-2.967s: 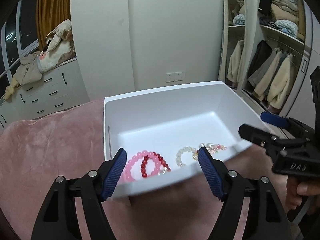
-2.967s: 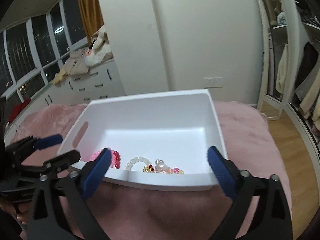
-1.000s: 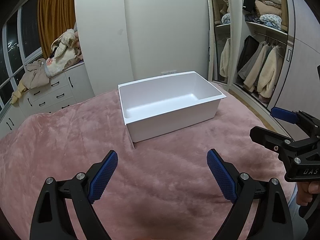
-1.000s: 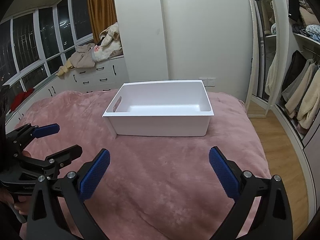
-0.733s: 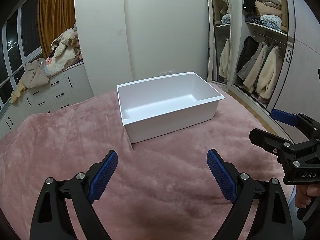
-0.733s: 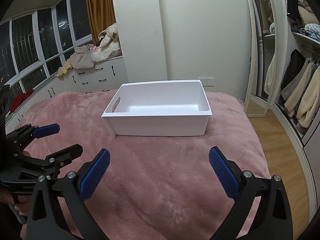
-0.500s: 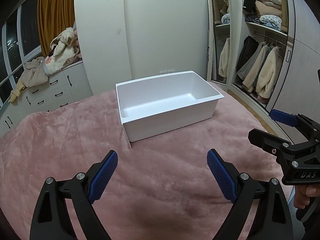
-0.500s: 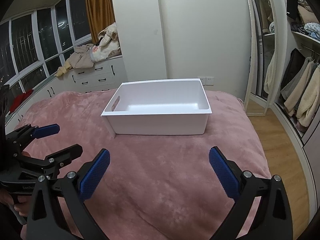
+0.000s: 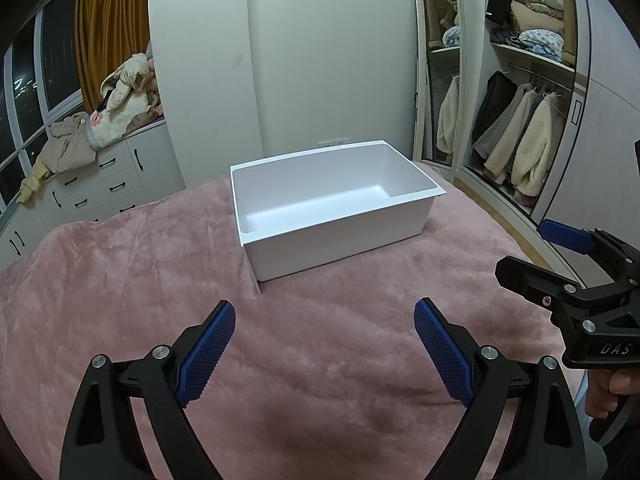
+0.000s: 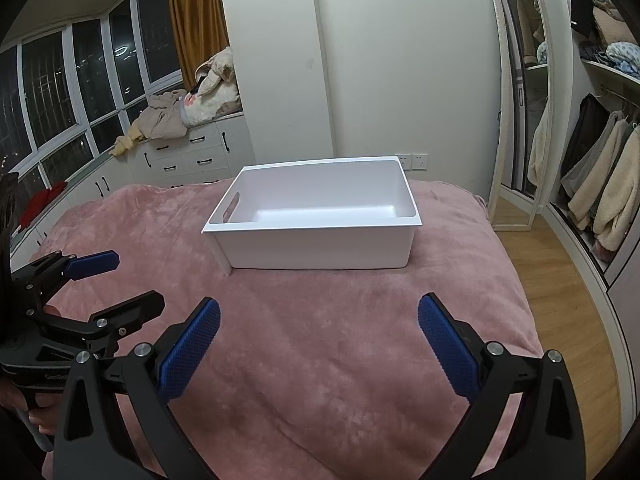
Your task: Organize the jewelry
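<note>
A white plastic bin point(image 9: 344, 236) stands on the pink plush bedspread point(image 9: 120, 280), well ahead of both grippers; it also shows in the right wrist view point(image 10: 320, 248). Its near wall hides whatever lies inside, so no jewelry is visible. My left gripper point(image 9: 324, 312) is open and empty, low over the bedspread. My right gripper point(image 10: 319, 308) is open and empty too. Each gripper appears in the other's view: the right one point(image 9: 568, 264) at the right edge, the left one point(image 10: 108, 280) at the left edge.
White drawers point(image 10: 188, 160) with piled clothes stand at the back left under dark windows. A tall mirror point(image 10: 520, 100) and an open wardrobe point(image 9: 520, 132) with hanging coats are on the right. The bed's right edge drops to a wood floor point(image 10: 568, 288).
Three seconds ago both grippers were close over the bin, with bead bracelets visible inside. They have pulled back and away. In the last second the view barely shifts.
</note>
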Demonstrator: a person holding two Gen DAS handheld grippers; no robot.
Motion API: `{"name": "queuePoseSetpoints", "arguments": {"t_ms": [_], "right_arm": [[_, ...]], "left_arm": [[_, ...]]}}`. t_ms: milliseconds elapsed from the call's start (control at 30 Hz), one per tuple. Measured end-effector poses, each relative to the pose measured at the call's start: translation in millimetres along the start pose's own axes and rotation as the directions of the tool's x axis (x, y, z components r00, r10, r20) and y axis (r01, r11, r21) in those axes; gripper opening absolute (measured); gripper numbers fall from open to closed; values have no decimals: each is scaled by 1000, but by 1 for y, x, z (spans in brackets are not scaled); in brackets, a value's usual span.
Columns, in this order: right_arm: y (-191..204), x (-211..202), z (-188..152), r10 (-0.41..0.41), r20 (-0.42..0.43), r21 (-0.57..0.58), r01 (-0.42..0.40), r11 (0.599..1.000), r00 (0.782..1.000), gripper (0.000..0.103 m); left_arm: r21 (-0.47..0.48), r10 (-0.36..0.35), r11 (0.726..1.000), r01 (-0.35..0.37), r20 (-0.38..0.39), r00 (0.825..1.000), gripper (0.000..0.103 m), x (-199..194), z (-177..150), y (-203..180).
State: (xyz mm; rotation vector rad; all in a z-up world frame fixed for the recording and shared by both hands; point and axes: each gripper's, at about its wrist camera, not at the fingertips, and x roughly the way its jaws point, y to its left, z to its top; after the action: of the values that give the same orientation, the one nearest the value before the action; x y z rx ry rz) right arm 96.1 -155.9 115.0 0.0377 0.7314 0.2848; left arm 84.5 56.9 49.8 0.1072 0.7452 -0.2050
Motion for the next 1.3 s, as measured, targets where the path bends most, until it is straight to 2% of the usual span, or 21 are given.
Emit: {"name": "queuePoseSetpoints", "arguments": {"t_ms": [1300], "right_arm": [[-2,2,-8,4,-13,3,-4,1000,1000,98]], "left_arm": [[-9,9,1000,-9,-5,1000,93,-3,3,-5]]}}
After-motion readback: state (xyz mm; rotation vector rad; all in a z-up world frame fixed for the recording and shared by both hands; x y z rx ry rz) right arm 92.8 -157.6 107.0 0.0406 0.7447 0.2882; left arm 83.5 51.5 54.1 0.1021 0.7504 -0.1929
